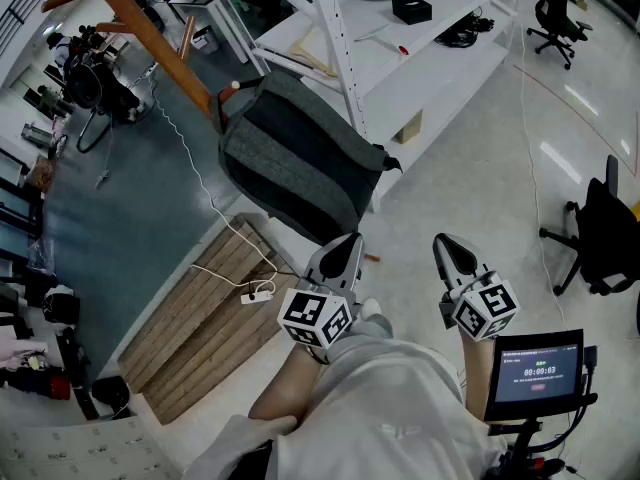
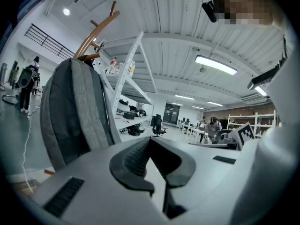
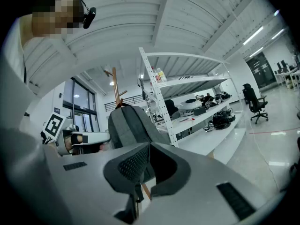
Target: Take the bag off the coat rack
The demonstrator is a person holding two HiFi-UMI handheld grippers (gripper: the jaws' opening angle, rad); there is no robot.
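A grey backpack hangs by its top from a peg of the wooden coat rack. Below it in the head view, my left gripper and right gripper are both held low and point up toward the bag without touching it. In the left gripper view the backpack stands close at left under the rack's curved arms, and the left gripper is shut on nothing. The right gripper view has the backpack farther off, straight ahead, and the right gripper is shut and empty.
White metal shelving stands right behind the bag. On the floor at left lie a wooden pallet and a white power strip with its cable. A black office chair is at right and a small screen sits by my right arm.
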